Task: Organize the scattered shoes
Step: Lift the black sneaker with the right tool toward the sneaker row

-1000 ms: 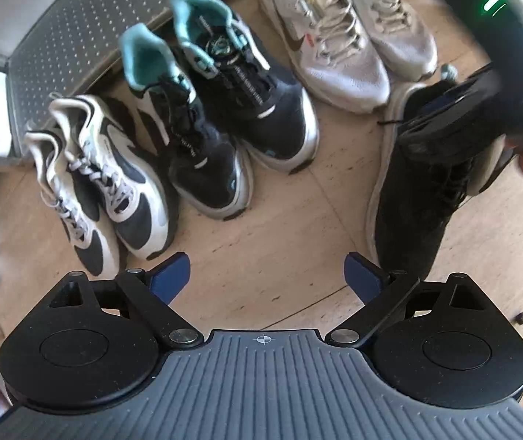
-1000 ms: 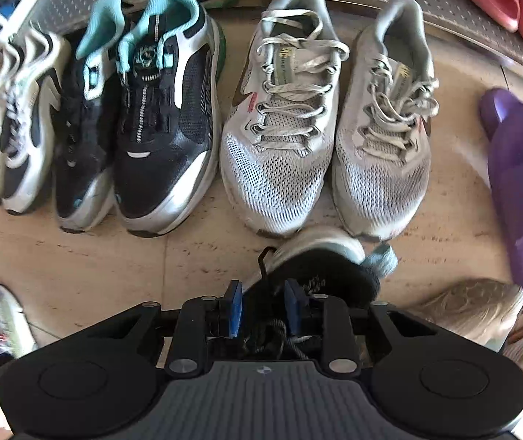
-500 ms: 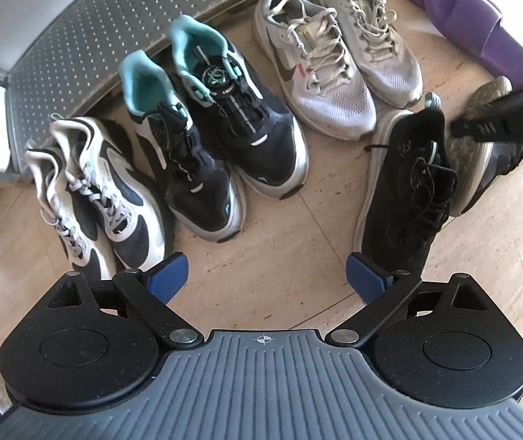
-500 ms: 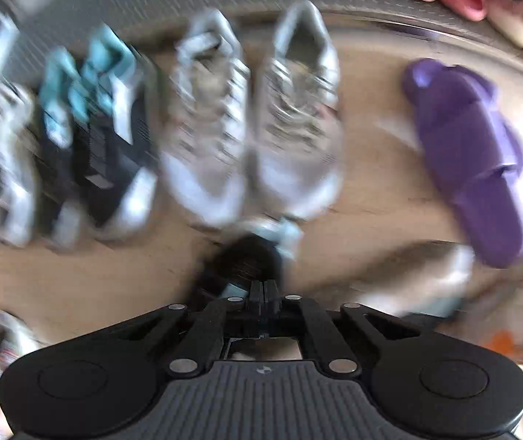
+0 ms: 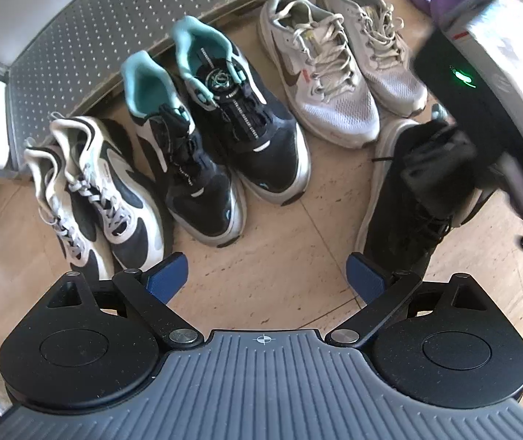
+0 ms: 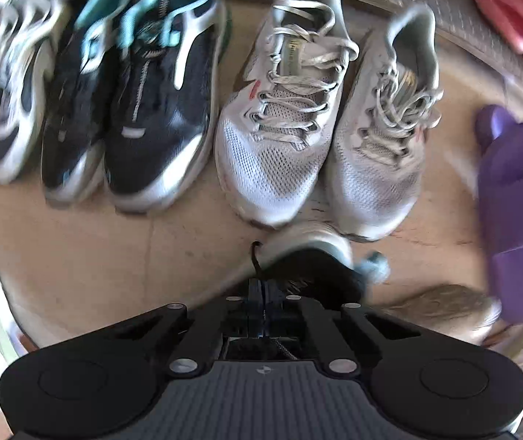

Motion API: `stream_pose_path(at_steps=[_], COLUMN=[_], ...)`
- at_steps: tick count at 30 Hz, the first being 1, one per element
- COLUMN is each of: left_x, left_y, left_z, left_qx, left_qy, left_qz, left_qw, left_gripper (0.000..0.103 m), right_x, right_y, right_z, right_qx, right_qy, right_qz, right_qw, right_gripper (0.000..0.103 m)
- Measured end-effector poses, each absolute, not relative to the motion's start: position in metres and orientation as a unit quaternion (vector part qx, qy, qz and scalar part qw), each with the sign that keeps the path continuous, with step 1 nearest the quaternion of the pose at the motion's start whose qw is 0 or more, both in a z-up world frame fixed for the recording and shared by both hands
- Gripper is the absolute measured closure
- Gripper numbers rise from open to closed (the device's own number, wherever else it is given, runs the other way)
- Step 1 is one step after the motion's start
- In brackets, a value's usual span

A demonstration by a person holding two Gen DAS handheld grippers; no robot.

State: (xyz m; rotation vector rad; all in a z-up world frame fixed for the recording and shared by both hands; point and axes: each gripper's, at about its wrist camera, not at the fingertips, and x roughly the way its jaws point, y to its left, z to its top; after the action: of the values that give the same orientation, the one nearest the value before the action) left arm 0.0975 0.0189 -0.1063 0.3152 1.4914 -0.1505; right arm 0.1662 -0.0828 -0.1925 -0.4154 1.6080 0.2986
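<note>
- Three pairs already lined against the perforated metal step (image 5: pixel 89 33): white-and-black sneakers (image 5: pixel 92 190), teal-lined black sneakers (image 5: pixel 224 124), grey mesh sneakers (image 6: pixel 320 121).
- Black shoe (image 5: pixel 404 190) out of line, on the tile floor (image 5: pixel 272 267) just in front of the grey pair's toes.
- Right gripper (image 6: pixel 263 295) pinched nearly together over that shoe's opening, apparently on a lace or collar edge; exact hold hard to tell.
- Left gripper (image 5: pixel 266 280) spread wide, empty, above bare floor.
- Step judged: placing the black shoe in the row.
- Next likely needed: turning it to match, setting it right of the grey pair, short of the purple slide (image 6: pixel 514 198).
</note>
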Motion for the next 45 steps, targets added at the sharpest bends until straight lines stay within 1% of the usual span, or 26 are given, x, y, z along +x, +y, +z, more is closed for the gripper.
stream_pose_path(at_steps=[5,9,13,17,23,29,32,34,36,38,39,40,41,42,43,45], left_x=[0.094,0.092,0.092,0.092,0.094,0.097,0.097,0.098,0.098,0.097,0.096,0.096,0.094,0.093,0.092,0.09], left_y=[0.019,0.017,0.017,0.019,0.023,0.017,0.015,0.015,0.017,0.02,0.021,0.022,0.022,0.022,0.022,0.02], left_z=[-0.103,-0.102,-0.104,-0.107,-0.114,-0.113,-0.114,-0.117,-0.118,-0.117,-0.117,-0.116,-0.115,-0.114,-0.113,-0.112], left_qx=[0.147,0.151,0.153,0.151,0.138,0.125,0.129,0.137,0.144,0.15,0.152,0.153,0.153,0.154,0.154,0.156], left_qy=[0.668,0.667,0.667,0.671,0.683,0.688,0.69,0.69,0.688,0.684,0.682,0.681,0.68,0.678,0.677,0.675], left_qz=[-0.068,-0.071,-0.071,-0.071,-0.07,-0.083,-0.086,-0.081,-0.074,-0.064,-0.06,-0.059,-0.06,-0.061,-0.061,-0.062], left_qw=[0.726,0.727,0.725,0.723,0.713,0.71,0.707,0.706,0.707,0.711,0.713,0.714,0.715,0.716,0.717,0.718], left_gripper=[0.007,0.007,0.007,0.007,0.007,0.007,0.007,0.007,0.007,0.007,0.006,0.006,0.006,0.006,0.006,0.006], right_x=[0.145,0.138,0.135,0.149,0.159,0.152,0.159,0.164,0.168,0.17,0.17,0.169,0.168,0.166,0.165,0.164], right_y=[-0.129,-0.167,-0.168,-0.157,-0.143,-0.163,-0.152,-0.14,-0.138,-0.144,-0.151,-0.155,-0.16,-0.165,-0.168,-0.169], right_z=[-0.176,-0.159,-0.155,-0.167,-0.208,-0.249,-0.262,-0.264,-0.261,-0.246,-0.229,-0.218,-0.205,-0.185,-0.174,-0.156], right_qx=[-0.218,-0.157,-0.109,-0.041,-0.032,0.051,0.028,-0.005,-0.009,0.009,0.028,0.041,0.045,0.042,0.038,0.033], right_qy=[0.707,0.72,0.726,0.72,0.724,0.748,0.759,0.764,0.77,0.767,0.761,0.757,0.752,0.742,0.736,0.722], right_qz=[0.072,0.041,0.051,0.054,0.026,-0.025,-0.009,-0.002,-0.008,-0.015,-0.017,-0.017,-0.018,-0.018,-0.016,0.007], right_qw=[0.669,0.675,0.677,0.69,0.689,0.661,0.651,0.646,0.638,0.641,0.648,0.652,0.658,0.668,0.676,0.691], right_gripper=[0.102,0.102,0.102,0.102,0.102,0.102,0.102,0.1,0.1,0.084,0.081,0.069,0.043,0.034,0.033,0.041])
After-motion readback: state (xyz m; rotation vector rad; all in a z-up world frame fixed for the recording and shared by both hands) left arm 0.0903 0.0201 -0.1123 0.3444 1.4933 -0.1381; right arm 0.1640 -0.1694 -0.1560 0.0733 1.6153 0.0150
